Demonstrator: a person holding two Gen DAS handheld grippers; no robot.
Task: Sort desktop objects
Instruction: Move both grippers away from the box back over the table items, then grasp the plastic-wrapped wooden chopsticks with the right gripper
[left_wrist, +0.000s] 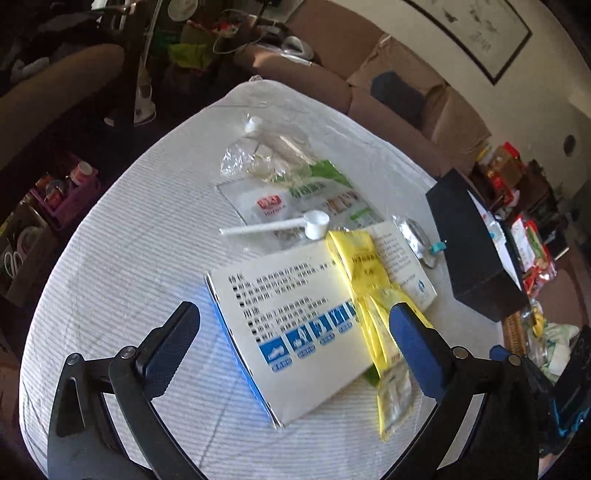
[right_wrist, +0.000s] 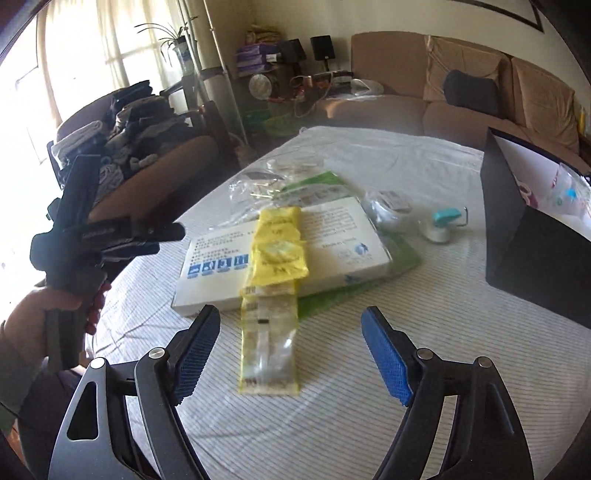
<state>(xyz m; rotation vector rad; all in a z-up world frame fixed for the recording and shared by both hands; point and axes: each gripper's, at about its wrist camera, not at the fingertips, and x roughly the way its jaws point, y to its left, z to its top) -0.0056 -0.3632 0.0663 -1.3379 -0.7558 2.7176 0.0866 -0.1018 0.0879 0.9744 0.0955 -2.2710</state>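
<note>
A flat white box with blue print (left_wrist: 295, 325) (right_wrist: 280, 254) lies on the striped tablecloth. A yellow packet (left_wrist: 376, 317) (right_wrist: 273, 295) lies across it and hangs over its near edge. A white plastic scoop (left_wrist: 288, 227) rests on a green and white bag (left_wrist: 314, 195) (right_wrist: 314, 188) behind the box. My left gripper (left_wrist: 295, 328) is open above the box and empty. My right gripper (right_wrist: 291, 339) is open, just short of the yellow packet's near end. The left gripper also shows at the left of the right wrist view (right_wrist: 96, 236).
A black open box (left_wrist: 476, 251) (right_wrist: 535, 236) stands at the table's right with items inside. A teal-capped small object (right_wrist: 443, 221) and clear plastic bags (left_wrist: 266, 155) lie behind the white box. Sofas and cluttered shelves surround the table (right_wrist: 369, 406).
</note>
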